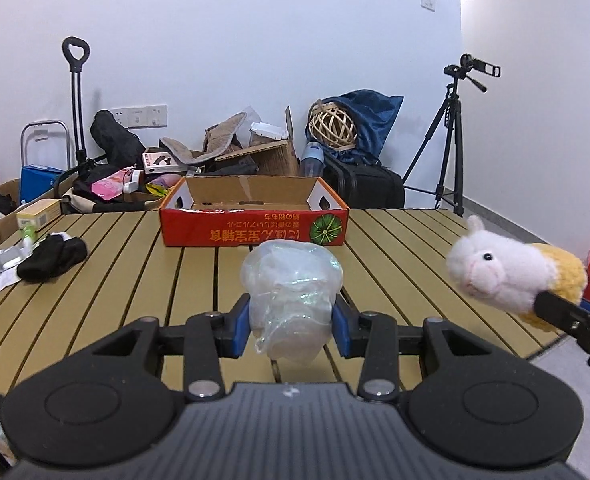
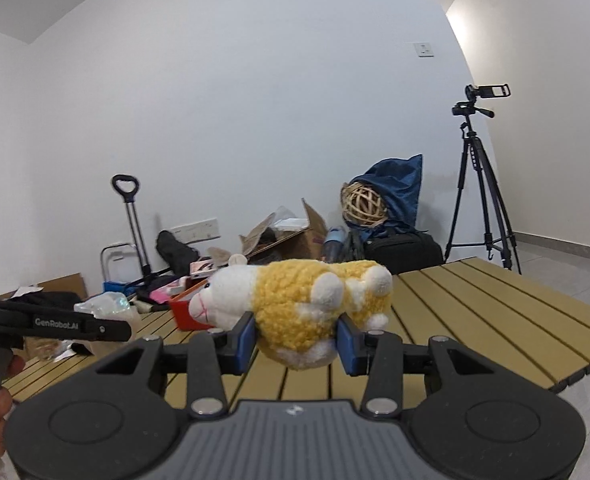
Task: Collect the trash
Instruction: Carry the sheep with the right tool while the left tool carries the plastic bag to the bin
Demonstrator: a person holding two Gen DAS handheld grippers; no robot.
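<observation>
The left gripper (image 1: 291, 322) is clamping a crumpled clear bag (image 1: 291, 294) between its blue pads (image 1: 241, 330), above the slatted table (image 1: 135, 248). The right gripper (image 2: 295, 336) is clamping a plush sheep (image 2: 307, 308) by its yellow body, also above the table. Both things are hanging in the air, and the open red box (image 1: 255, 216) is standing at the far edge of the table, ahead of the bag.

I am judging 3 risks. The bag is thin and slippery, so it may be sliding out of the pads if the hand is swinging fast. It is also light, so on release it may be sticking to a pad or drifting outside the box. The sheep is soft and gripped only at the middle, so it may be tilting and catching the box wall. The 2 grippers are near each other and may be colliding over the box.
</observation>
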